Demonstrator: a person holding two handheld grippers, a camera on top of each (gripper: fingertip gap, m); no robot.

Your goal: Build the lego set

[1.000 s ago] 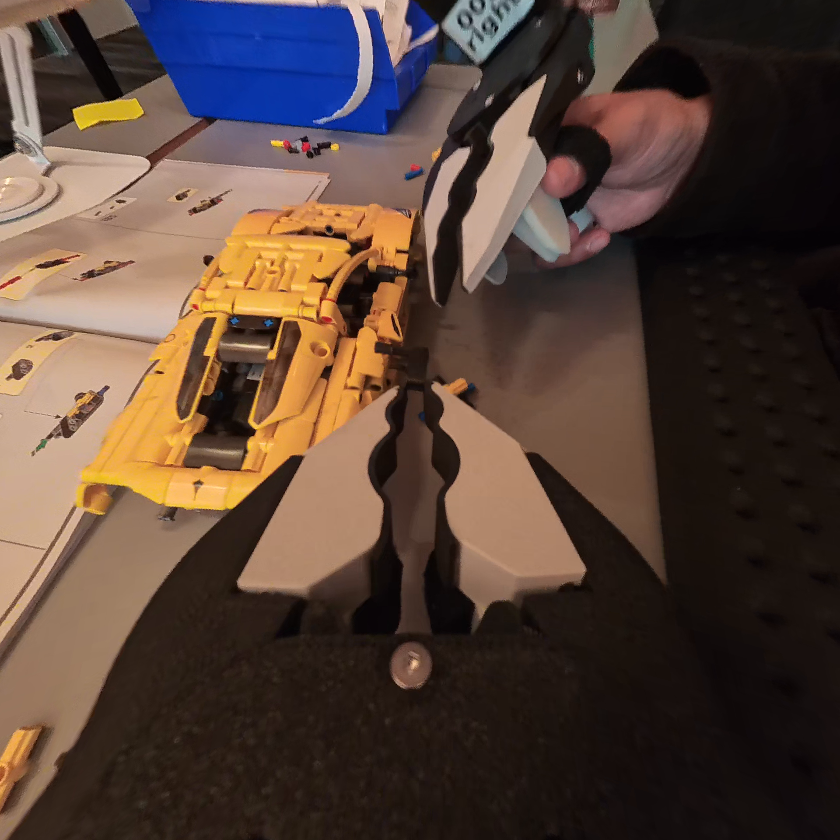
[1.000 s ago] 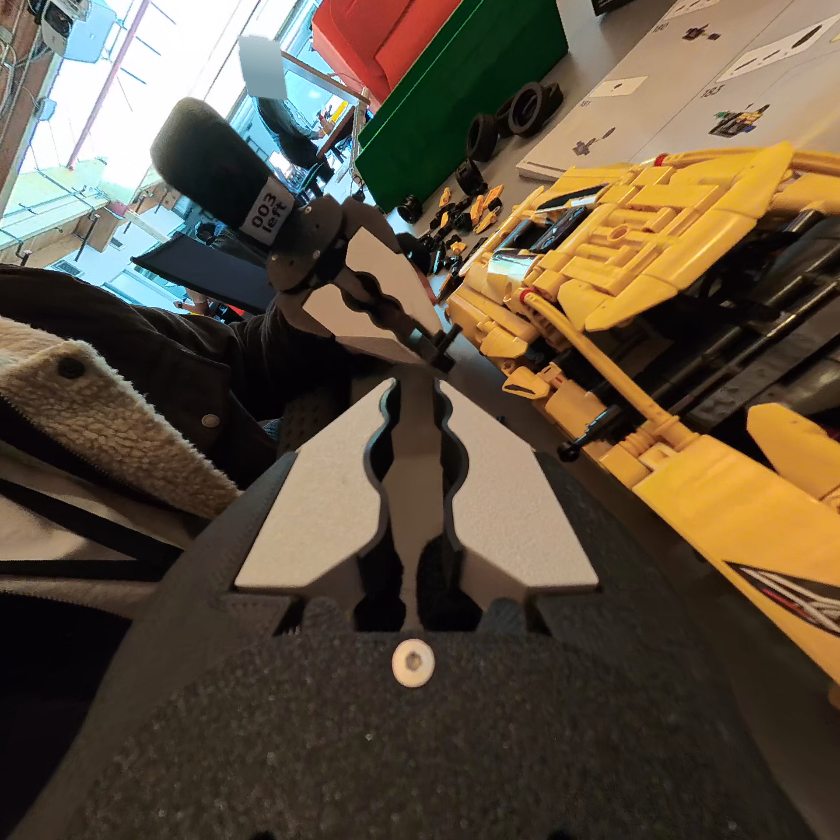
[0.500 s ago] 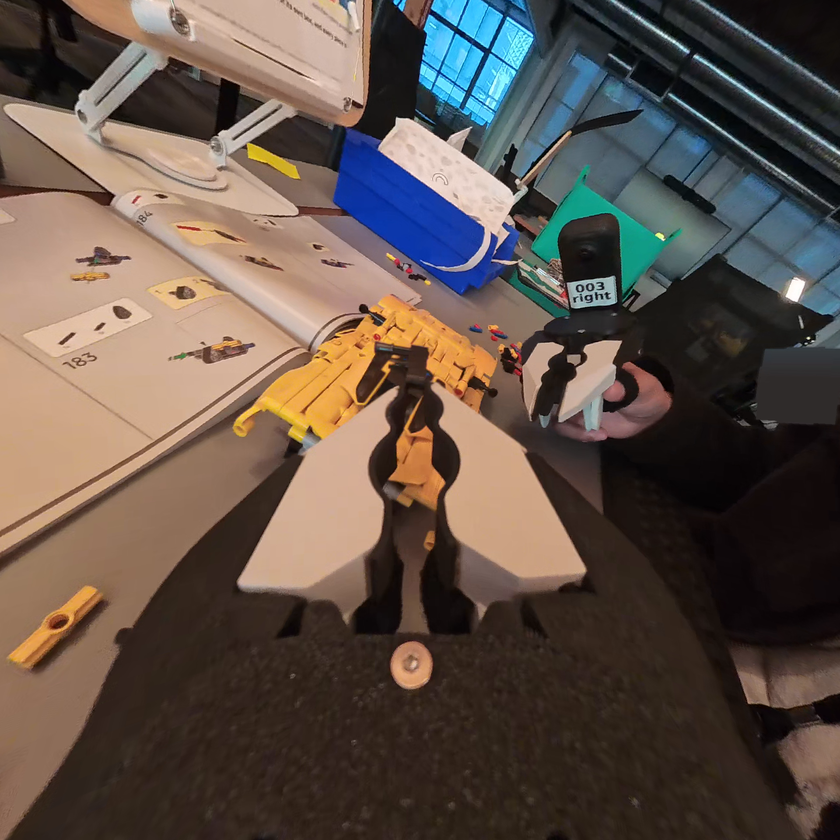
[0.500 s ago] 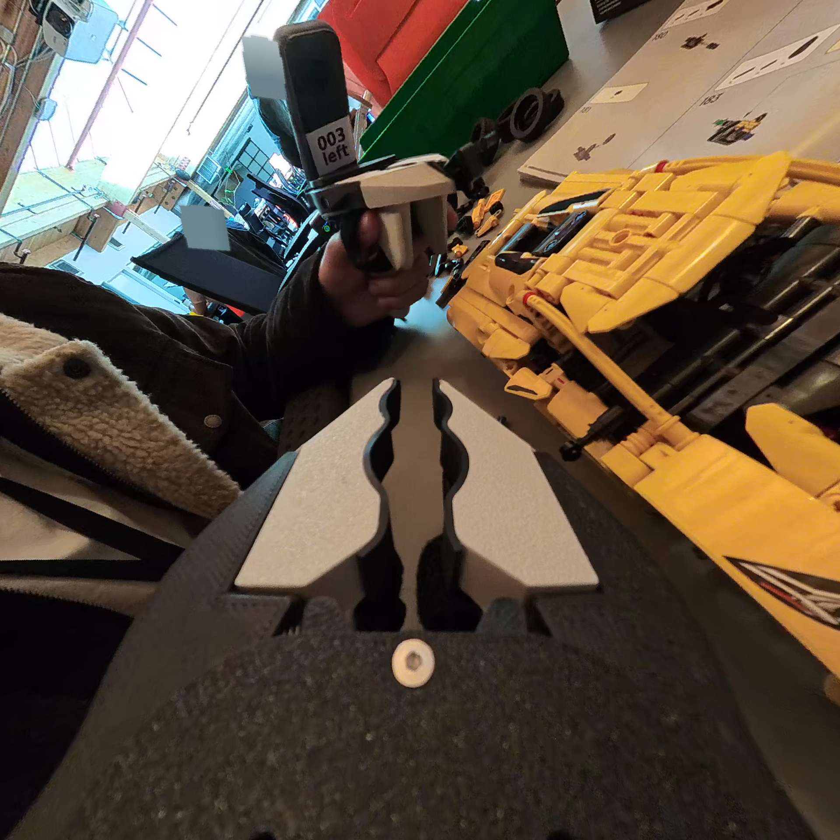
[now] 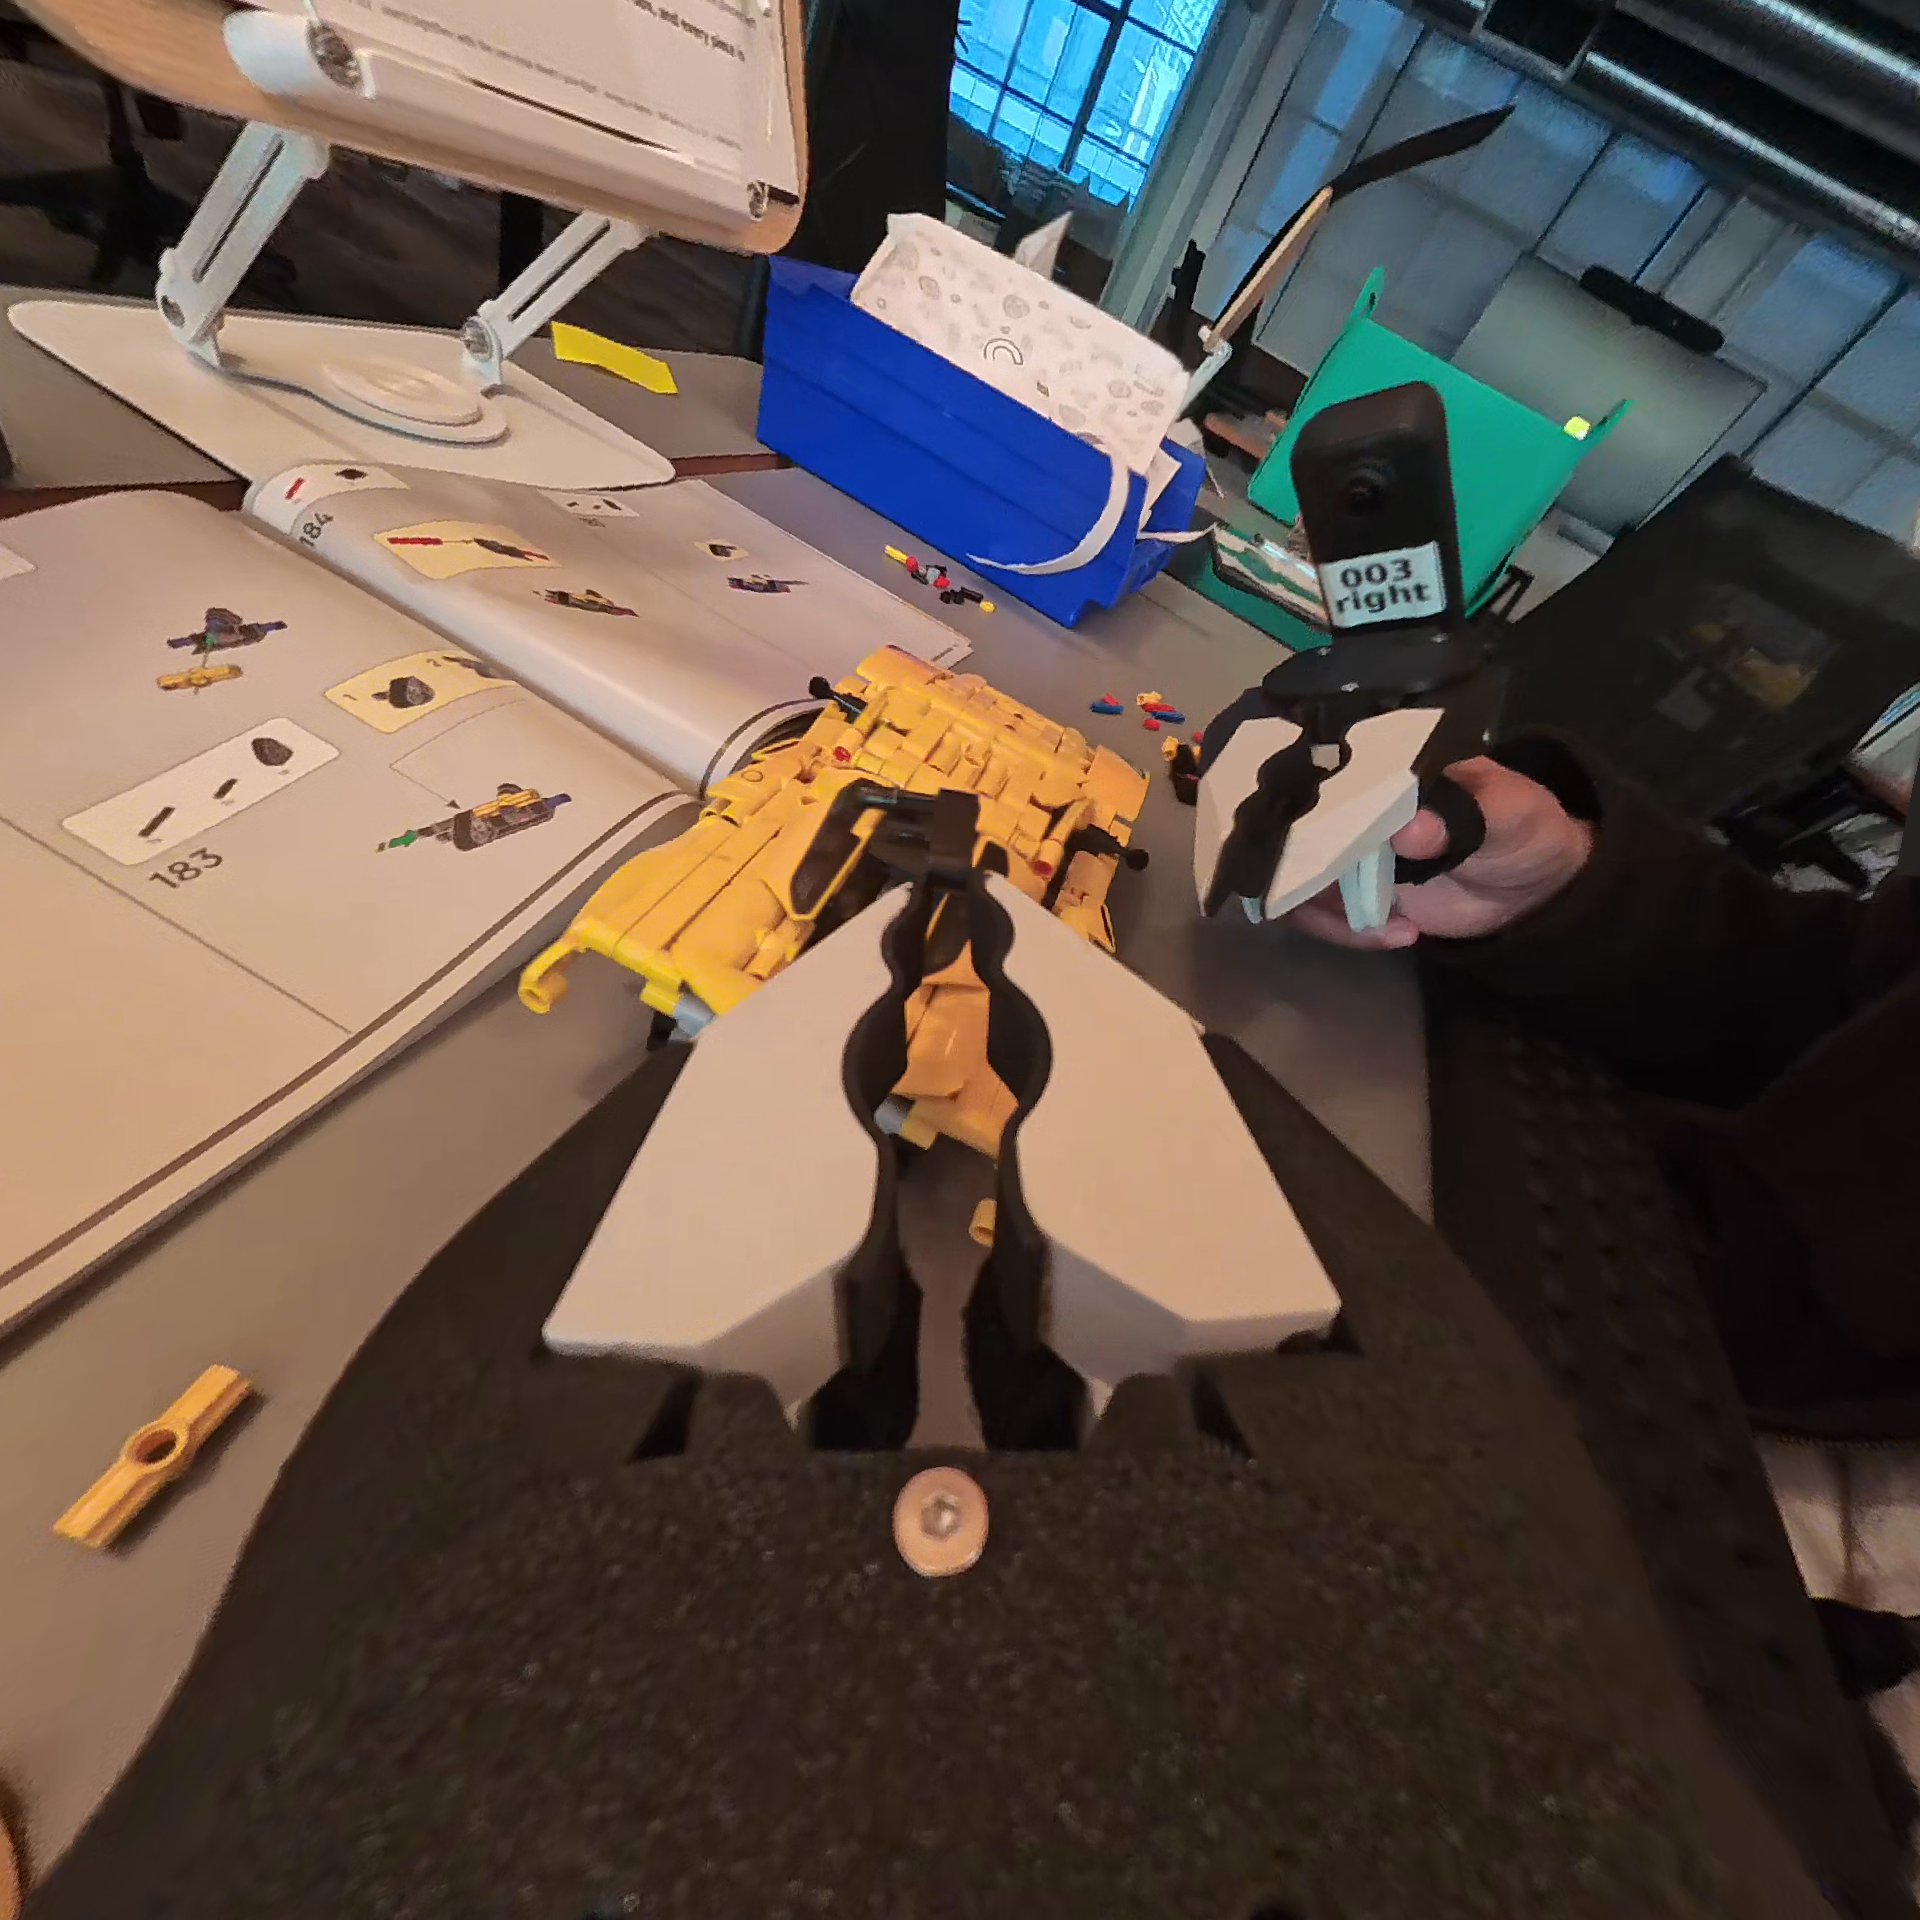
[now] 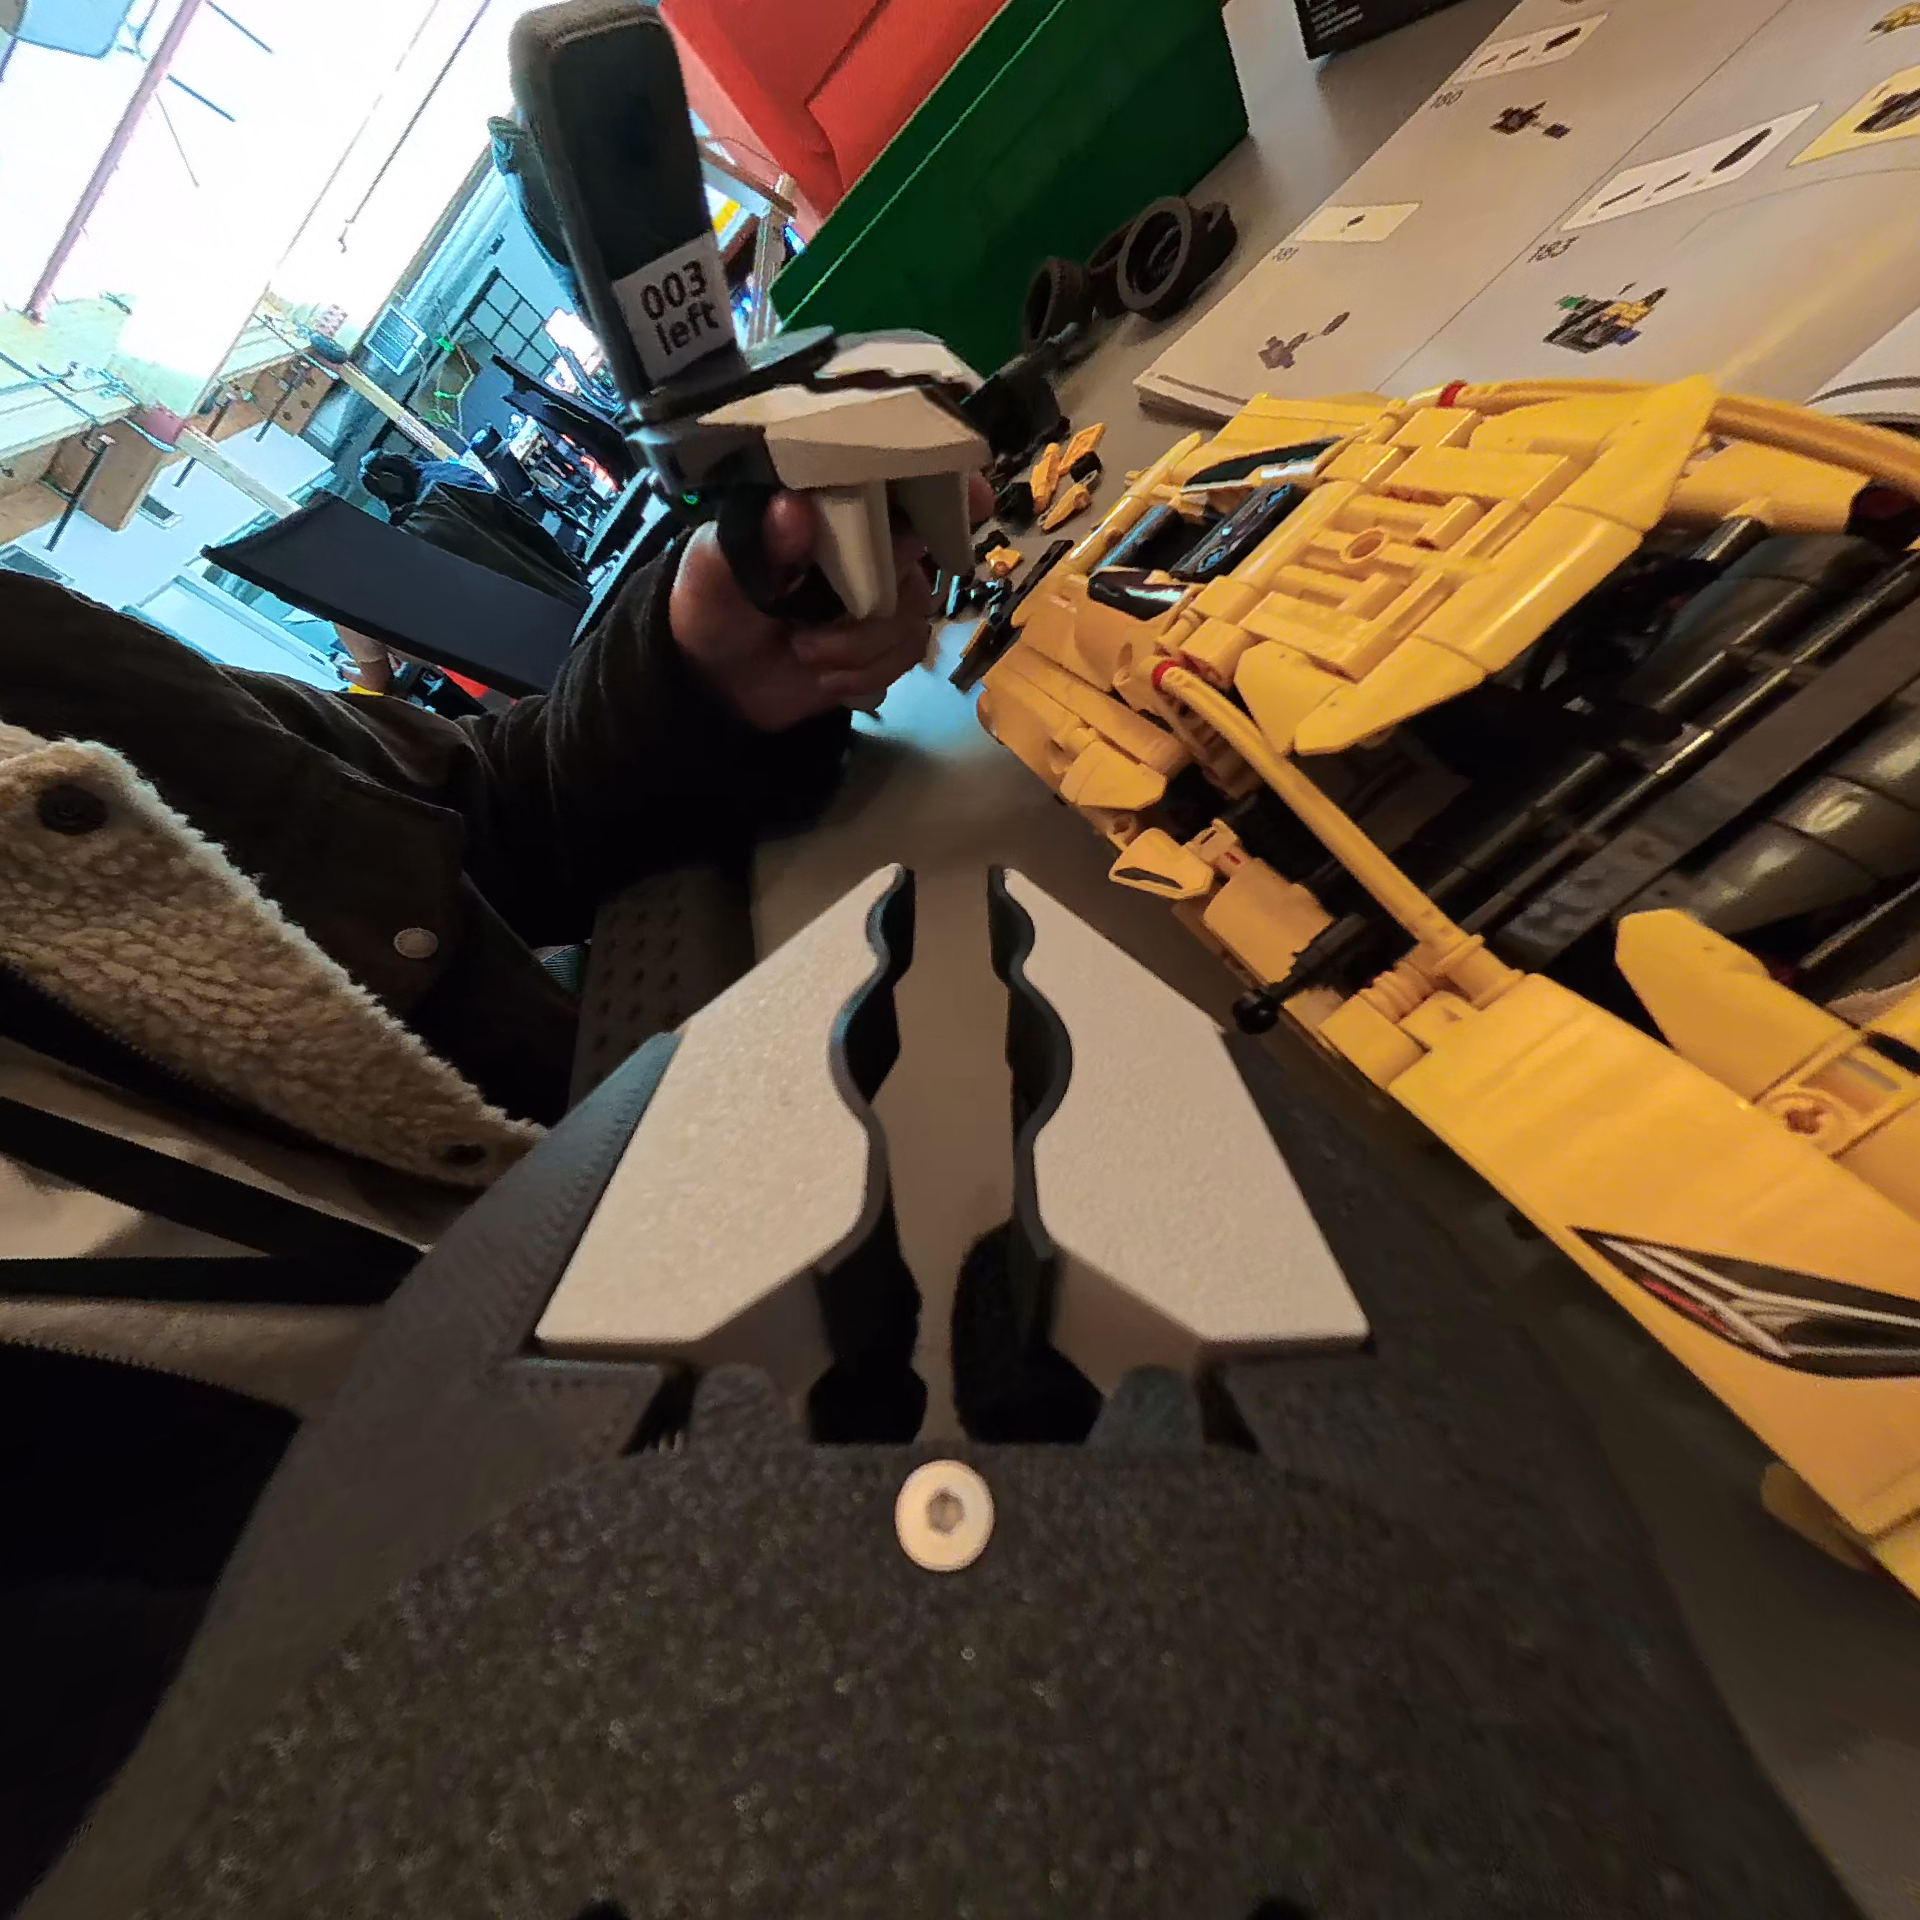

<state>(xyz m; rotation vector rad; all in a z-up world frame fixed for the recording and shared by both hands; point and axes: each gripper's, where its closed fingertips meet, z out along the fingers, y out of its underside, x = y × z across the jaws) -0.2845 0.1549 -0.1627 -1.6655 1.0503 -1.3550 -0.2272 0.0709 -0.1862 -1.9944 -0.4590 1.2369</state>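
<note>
The yellow lego car lies on the grey table; in the right wrist view it fills the right side. My left gripper is raised above the car's near end and is shut on a small black lego piece that sticks out past its tips. It also shows in the right wrist view, held up left of the car. My right gripper is low over the table beside the car; its fingers stand a narrow gap apart with nothing between them. It also shows in the left wrist view.
The open instruction booklet lies left of the car. Behind it are a white stand and a blue bin. A loose yellow piece lies near the front edge. Black tyres and a green box are farther off. My hands' fingertips stand some 11 cm from each other.
My left gripper has lifted from table level beside the car and tilted up, the black piece in its tips. The right gripper has hardly moved.
</note>
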